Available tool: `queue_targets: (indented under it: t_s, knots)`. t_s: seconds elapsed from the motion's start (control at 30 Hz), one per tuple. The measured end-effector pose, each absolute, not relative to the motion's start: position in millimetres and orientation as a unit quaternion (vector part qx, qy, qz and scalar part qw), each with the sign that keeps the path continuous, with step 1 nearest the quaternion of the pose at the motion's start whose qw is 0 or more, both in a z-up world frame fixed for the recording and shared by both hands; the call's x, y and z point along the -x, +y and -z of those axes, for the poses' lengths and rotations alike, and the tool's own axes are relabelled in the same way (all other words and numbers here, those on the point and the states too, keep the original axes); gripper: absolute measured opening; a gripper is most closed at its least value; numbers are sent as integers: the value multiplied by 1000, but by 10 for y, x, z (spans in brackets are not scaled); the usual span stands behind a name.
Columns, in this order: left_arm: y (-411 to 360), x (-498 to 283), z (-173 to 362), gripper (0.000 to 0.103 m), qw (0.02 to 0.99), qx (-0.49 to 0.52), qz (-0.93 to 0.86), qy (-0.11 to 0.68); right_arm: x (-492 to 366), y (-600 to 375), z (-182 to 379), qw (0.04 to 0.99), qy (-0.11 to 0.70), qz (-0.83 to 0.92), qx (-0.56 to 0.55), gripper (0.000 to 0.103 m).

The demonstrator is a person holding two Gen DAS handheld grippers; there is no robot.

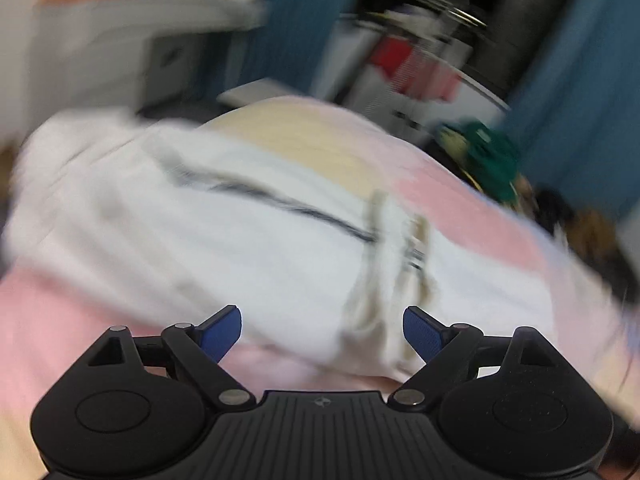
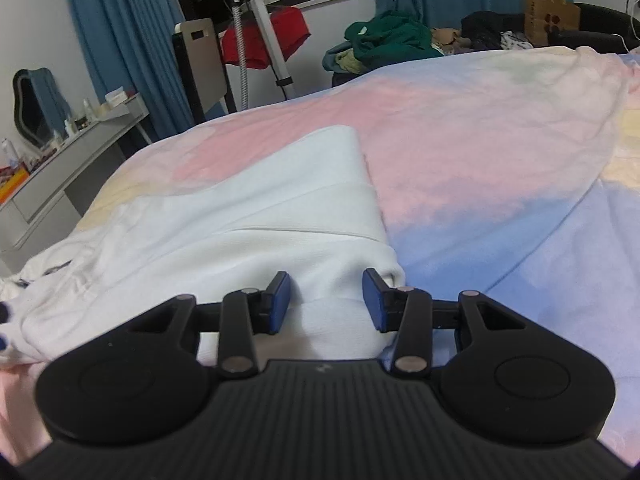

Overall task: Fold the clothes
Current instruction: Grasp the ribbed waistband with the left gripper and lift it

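One wide bed (image 2: 500, 152) fills both views, covered in a pastel pink, blue and cream sheet, and the job's garment, a white top (image 2: 224, 224) with a dark stripe and a drawstring, lies spread across it, partly folded already by the look of that layered edge.

Right gripper (image 2: 326, 300) sits low over the near corner of the fold, jaws about half spread with white cloth between them; the blue pads (image 2: 280, 300) don't clearly press on it, so I'd call it not yet a pinch. Risk here: if it bites at this thick corner, it may catch only the top layer, and the fold underneath peels apart on the lift. It could also snag the sheet along with the cloth.

Left gripper (image 1: 322, 332) hangs over the garment's near hem, jaws spread wide, nothing in them. That view is badly smeared, so exact contact is hard to judge. Danger on this side is the loose drawstring (image 1: 376, 264) just ahead of the fingers: grab that instead of fabric and the whole top drags crooked.
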State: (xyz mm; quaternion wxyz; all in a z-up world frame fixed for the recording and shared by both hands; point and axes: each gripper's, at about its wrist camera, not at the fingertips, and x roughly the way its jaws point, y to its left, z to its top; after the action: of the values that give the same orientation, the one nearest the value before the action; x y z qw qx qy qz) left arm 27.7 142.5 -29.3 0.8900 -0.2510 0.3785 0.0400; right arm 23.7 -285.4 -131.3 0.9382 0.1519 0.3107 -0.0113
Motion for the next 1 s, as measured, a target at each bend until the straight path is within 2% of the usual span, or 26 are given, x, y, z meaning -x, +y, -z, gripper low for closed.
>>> queue_targets:
  t_s: [0.23, 0.37, 0.43, 0.5, 0.53, 0.6, 0.63, 0.7, 0.77, 0.83, 1.0]
  knots:
    - [2218, -344, 710, 90, 800, 448, -147, 372, -252, -2773, 1230, 943, 309, 26, -120, 43]
    - [2430, -493, 884, 90, 784, 494, -175, 334, -227, -2779, 1176, 949, 291, 30, -115, 44]
    - [2520, -567, 883, 88, 794, 482, -196, 314, -207, -2796, 1139, 953, 278, 33, -117, 44]
    - [2609, -640, 874, 76, 806, 464, -219, 295, -180, -2805, 1076, 958, 257, 27, -120, 44]
    - [2686, -662, 883, 66, 805, 465, -232, 286, -163, -2808, 1037, 962, 245, 22, -122, 44]
    - [2828, -668, 943, 57, 794, 490, -237, 272, -151, -2775, 984, 968, 225, 11, -113, 44]
    - [2895, -668, 976, 49, 787, 504, -238, 265, -167, -2740, 977, 969, 223, 5, -102, 44]
    - [2941, -694, 973, 41, 791, 500, -237, 260, -249, -2665, 1022, 967, 241, -4, -81, 42]
    - [2886, -697, 867, 32, 817, 466, -235, 246, -386, -2627, 1205, 953, 293, -5, -72, 41]
    - [2769, -698, 702, 27, 846, 427, -229, 221, -446, -2601, 1350, 948, 311, -2, -61, 41]
    - [2354, -726, 227, 24, 917, 301, -199, 169, -468, -2604, 1355, 950, 306, -1, -60, 42]
